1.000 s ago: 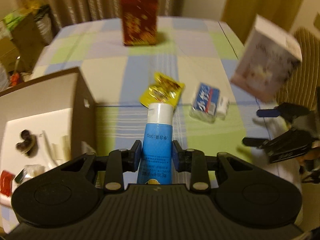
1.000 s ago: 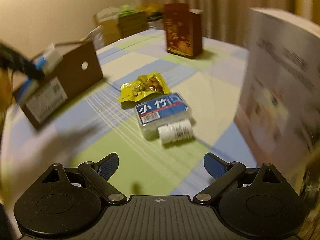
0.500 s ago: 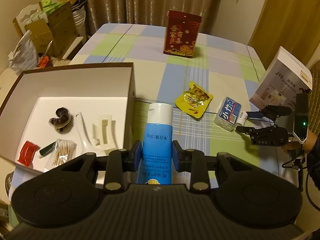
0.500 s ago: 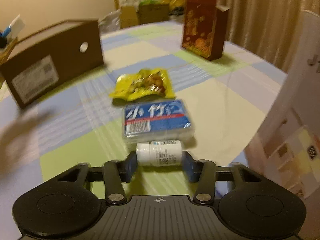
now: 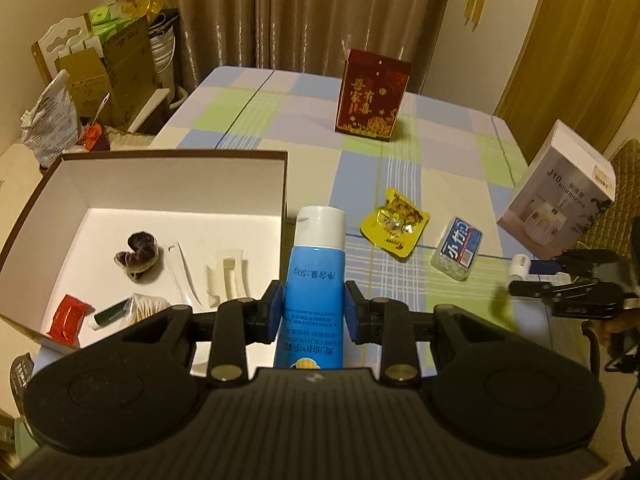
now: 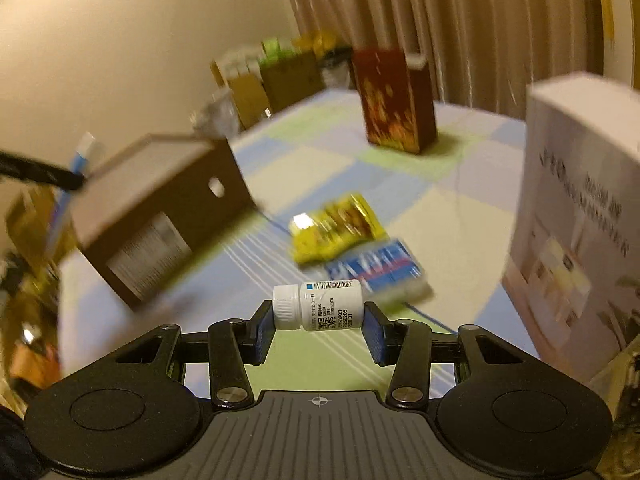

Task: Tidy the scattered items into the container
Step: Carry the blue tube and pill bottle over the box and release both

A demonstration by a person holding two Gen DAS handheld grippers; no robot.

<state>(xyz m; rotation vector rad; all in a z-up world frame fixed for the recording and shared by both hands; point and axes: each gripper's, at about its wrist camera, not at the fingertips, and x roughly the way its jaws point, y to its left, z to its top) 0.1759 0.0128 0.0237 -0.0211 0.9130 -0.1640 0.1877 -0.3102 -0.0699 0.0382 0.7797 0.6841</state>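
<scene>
My left gripper [image 5: 314,312] is shut on a blue hand-cream tube [image 5: 316,276] with a white cap, held above the table just right of the open brown box [image 5: 240,184]. The box holds several small items. My right gripper [image 6: 318,326] is shut on a small white pill bottle [image 6: 320,309], held sideways and lifted off the table; it also shows in the left wrist view [image 5: 560,280]. A yellow snack packet [image 5: 394,222] and a blue-labelled pack [image 5: 458,248] lie on the checked tablecloth.
A red gift box [image 5: 372,96] stands at the table's far side. A white carton [image 5: 560,200] stands at the right edge. Cardboard boxes and bags [image 5: 104,72] are piled beyond the table's left side.
My right gripper closed on the pill bottle and lifted it off the table. My left gripper, still holding the tube, moved up and left toward the box.
</scene>
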